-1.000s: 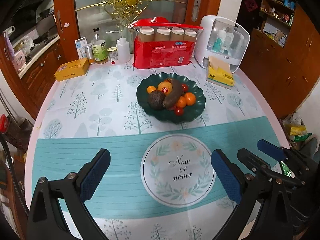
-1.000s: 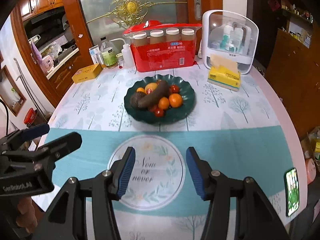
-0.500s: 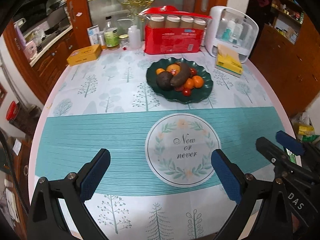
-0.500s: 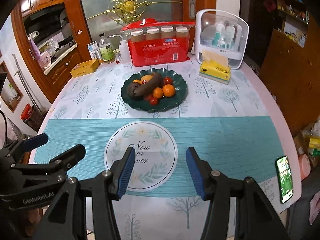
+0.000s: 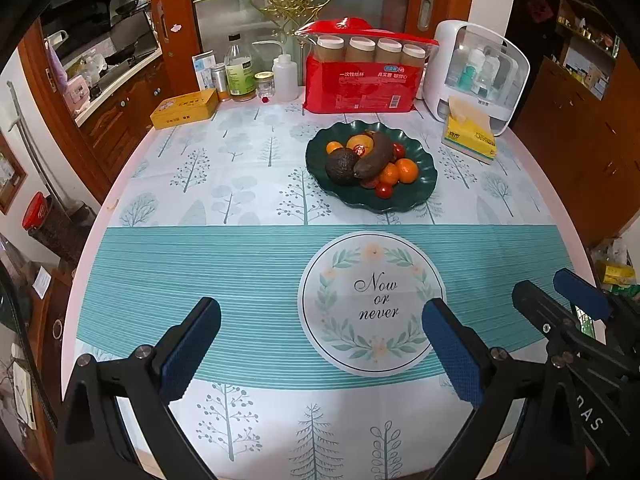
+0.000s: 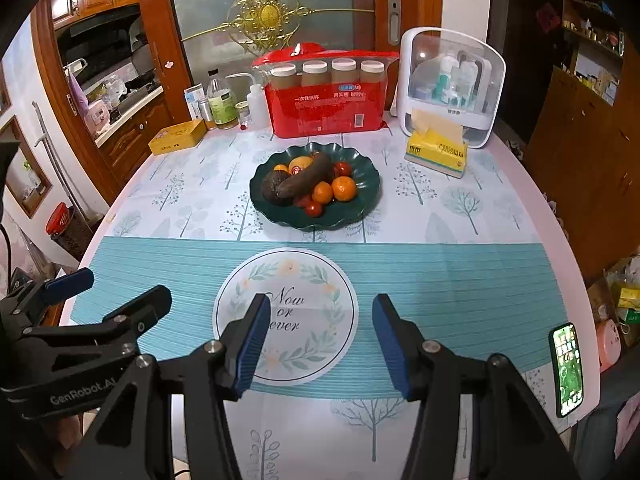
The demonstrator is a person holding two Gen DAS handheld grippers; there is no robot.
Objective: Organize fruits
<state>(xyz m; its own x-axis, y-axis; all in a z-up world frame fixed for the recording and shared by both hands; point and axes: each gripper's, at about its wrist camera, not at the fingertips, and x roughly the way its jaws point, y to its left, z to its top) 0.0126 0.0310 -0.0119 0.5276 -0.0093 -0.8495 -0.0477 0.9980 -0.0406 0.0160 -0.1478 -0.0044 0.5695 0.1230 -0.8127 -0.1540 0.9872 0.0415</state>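
A dark green scalloped plate [image 5: 420, 196] [image 6: 362, 208] sits past the middle of the round table. It holds an avocado [image 5: 340, 165] [image 6: 273, 186], a long dark fruit [image 5: 376, 153] [image 6: 306, 179], oranges [image 5: 406, 170] [image 6: 344, 188] and small red tomatoes [image 5: 384, 189] [image 6: 313, 209]. My left gripper [image 5: 320, 340] hangs open over the near teal band, nothing between its blue pads. My right gripper [image 6: 318, 340] is also open and empty, over the "Now or never" circle. Both stay well short of the plate.
Along the far edge stand a red pack of paper cups [image 5: 360, 80], a white cosmetics case [image 5: 480, 76], a yellow tissue pack [image 5: 470, 132], bottles [image 5: 240, 68] and a yellow tin [image 5: 184, 108]. A phone [image 6: 566, 368] lies at the table's near right edge.
Both grippers have drawn back toward the near table edge, so the plate looks farther away and more of the tablecloth shows. Their jaws kept the same width.
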